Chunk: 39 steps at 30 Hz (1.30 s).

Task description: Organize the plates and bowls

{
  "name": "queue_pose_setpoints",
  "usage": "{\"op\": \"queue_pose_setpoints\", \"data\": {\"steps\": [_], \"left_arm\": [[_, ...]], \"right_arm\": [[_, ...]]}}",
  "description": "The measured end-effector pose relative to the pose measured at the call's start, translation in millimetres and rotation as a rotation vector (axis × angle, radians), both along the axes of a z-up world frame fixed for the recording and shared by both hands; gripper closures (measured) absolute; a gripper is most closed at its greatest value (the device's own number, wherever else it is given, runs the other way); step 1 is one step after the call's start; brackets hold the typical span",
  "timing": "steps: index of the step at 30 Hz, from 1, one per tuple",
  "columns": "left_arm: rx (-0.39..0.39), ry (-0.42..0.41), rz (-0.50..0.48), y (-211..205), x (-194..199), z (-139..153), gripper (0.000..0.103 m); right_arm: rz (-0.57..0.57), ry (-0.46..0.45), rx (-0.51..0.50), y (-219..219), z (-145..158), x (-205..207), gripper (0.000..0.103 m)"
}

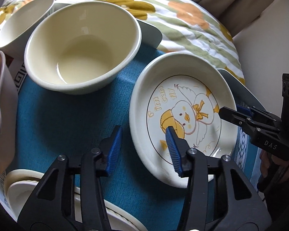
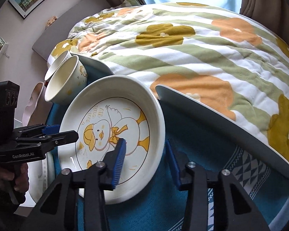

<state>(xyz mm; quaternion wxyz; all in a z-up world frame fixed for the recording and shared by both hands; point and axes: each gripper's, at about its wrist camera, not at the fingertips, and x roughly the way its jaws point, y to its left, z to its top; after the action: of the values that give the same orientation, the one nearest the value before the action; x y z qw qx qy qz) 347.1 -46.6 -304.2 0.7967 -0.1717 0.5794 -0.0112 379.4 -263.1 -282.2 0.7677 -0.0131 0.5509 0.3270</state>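
**Inspector:** The blue woven tablecloth is lying beneath both pairs of fingers. What is sitting between them?

**Assistant:** The round white ceramic plate with a yellow duck print. The left gripper is straddling its near-left rim with fingers apart, pads not visibly pressing. The right gripper is straddling the opposite rim likewise.

**Inspector:** Handling?

**Assistant:** Probably rigid, glazed, slippery, breakable. I am recommending the raised rim. The plain cream ceramic bowl is standing beyond the left fingertips.
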Motion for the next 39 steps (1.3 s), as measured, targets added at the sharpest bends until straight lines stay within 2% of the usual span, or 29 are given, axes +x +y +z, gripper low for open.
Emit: {"op": "queue_pose_setpoints", "data": {"steps": [1, 3, 4, 6, 16, 22, 27, 33, 39], "left_arm": [[0.009, 0.001, 0.002, 0, 0, -1, 0.075], [0.029, 0.001, 0.000, -3, 4, -3, 0.082], [0.028, -0.002, 0.000, -3, 5, -3, 0.083], [0.032, -0.003, 0.004, -4, 6, -3, 0.084], [0.070, -0.017, -0.003, -8, 2, 10, 0.084], [0.093, -0.068, -0.023, -9, -8, 37, 0.084], [0.093, -0.113, -0.046, -2, -23, 62, 0.084], [0.095, -0.165, -0.105, 16, -55, 94, 0.084], [0.093, -0.199, -0.184, 45, -92, 117, 0.084]], "right_arm": [[0.001, -0.002, 0.001, 0, -1, 1, 0.071], [0.000, -0.004, 0.001, 0, -4, 5, 0.079], [-0.003, -0.005, 0.002, -1, -5, 6, 0.081], [-0.007, -0.004, 0.006, -3, -6, 8, 0.086], [-0.007, 0.007, 0.031, -8, -5, 8, 0.087], [-0.018, -0.031, 0.041, -8, 18, -1, 0.087], [-0.035, -0.088, 0.053, -4, 49, -19, 0.087], [-0.096, -0.136, 0.062, 7, 83, -60, 0.087], [-0.187, -0.158, 0.075, 30, 103, -111, 0.087]]}}
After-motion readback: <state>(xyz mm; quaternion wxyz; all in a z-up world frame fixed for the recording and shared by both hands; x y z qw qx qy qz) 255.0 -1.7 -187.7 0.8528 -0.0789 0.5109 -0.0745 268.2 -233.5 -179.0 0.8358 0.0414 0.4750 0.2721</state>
